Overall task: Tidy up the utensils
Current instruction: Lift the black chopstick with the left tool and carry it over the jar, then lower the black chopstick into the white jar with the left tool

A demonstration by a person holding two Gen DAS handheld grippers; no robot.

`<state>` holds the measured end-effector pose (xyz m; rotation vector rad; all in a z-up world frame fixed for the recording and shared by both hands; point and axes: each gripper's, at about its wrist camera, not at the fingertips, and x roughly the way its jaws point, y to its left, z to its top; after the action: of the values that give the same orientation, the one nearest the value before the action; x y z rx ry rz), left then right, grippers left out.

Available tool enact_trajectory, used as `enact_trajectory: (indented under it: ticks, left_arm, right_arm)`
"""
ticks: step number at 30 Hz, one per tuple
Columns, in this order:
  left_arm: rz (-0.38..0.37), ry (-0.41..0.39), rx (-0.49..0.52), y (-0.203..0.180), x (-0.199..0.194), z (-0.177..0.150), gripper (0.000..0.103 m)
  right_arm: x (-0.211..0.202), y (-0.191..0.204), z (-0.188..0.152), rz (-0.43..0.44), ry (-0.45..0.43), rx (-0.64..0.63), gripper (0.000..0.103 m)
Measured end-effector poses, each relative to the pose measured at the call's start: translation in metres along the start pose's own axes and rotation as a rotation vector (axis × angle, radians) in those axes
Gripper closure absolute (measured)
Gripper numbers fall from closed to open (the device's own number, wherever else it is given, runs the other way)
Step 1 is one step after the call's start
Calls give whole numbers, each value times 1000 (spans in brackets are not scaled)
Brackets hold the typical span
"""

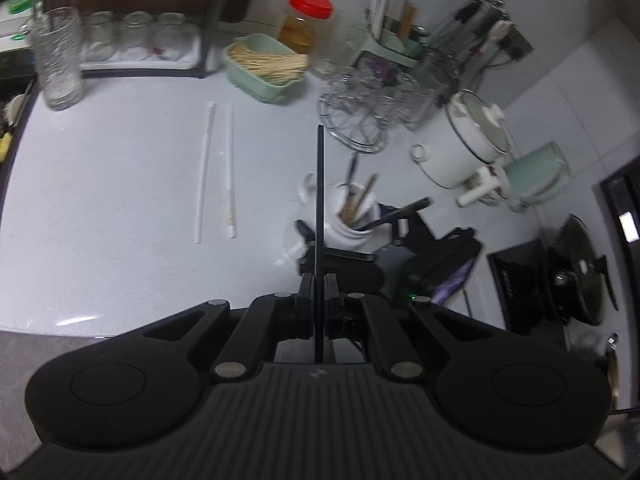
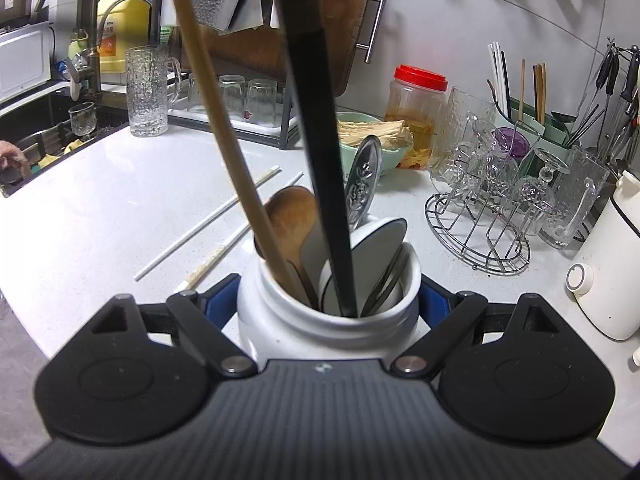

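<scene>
My left gripper (image 1: 319, 284) is clamping a thin black chopstick (image 1: 320, 200), its jaws pressed together on the stick, which is standing straight up the middle of the left wrist view. Below and beyond it the white jar (image 1: 352, 220) is sitting on the counter (image 1: 120, 200) with wooden and dark handles poking out, and the right gripper's black frame is wrapping around the jar. Two white chopsticks (image 1: 218, 172) are lying side by side on the bare counter, left of the jar and well apart from it. Farther back a green basket (image 1: 264, 68) of pale sticks is resting near a red-lidded jar (image 1: 306, 20), and a wire rack (image 1: 360, 120) of glasses is standing to the right.

In the right wrist view, my right gripper (image 2: 328, 304) is gripping the white jar (image 2: 328, 320), its blue-padded fingers (image 2: 220, 300) hugging both sides of the body. Inside the jar I am seeing a wooden spoon (image 2: 292, 212), a long pale wooden handle (image 2: 216, 120), a black handle (image 2: 320, 160), an embossed metal spoon (image 2: 362, 180) and white spoons (image 2: 376, 244). The two white chopsticks (image 2: 224, 224) are lying on the counter (image 2: 100, 208) just left of the jar. The wire rack (image 2: 480, 240) is holding upturned glasses on the right, beside a white appliance (image 2: 604, 272). A glass mug (image 2: 146, 92) is standing by the sink (image 2: 36, 136).
</scene>
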<state>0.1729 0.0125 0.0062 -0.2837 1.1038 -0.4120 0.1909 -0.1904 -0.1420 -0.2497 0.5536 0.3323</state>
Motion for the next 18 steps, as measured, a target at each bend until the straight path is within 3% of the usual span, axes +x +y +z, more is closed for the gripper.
enact_trajectory:
  ticks: [6, 9, 18]
  left_arm:
    - [-71, 128, 42, -22, 3, 15, 98]
    - [-82, 200, 5, -23, 13, 17, 98]
    - [-22, 344, -47, -22, 28, 36, 98]
  right_arm:
    - [0, 0, -1, 0, -4, 0, 11]
    - [0, 1, -2, -4, -9, -1, 11]
    - [-1, 2, -2, -5, -16, 2, 11]
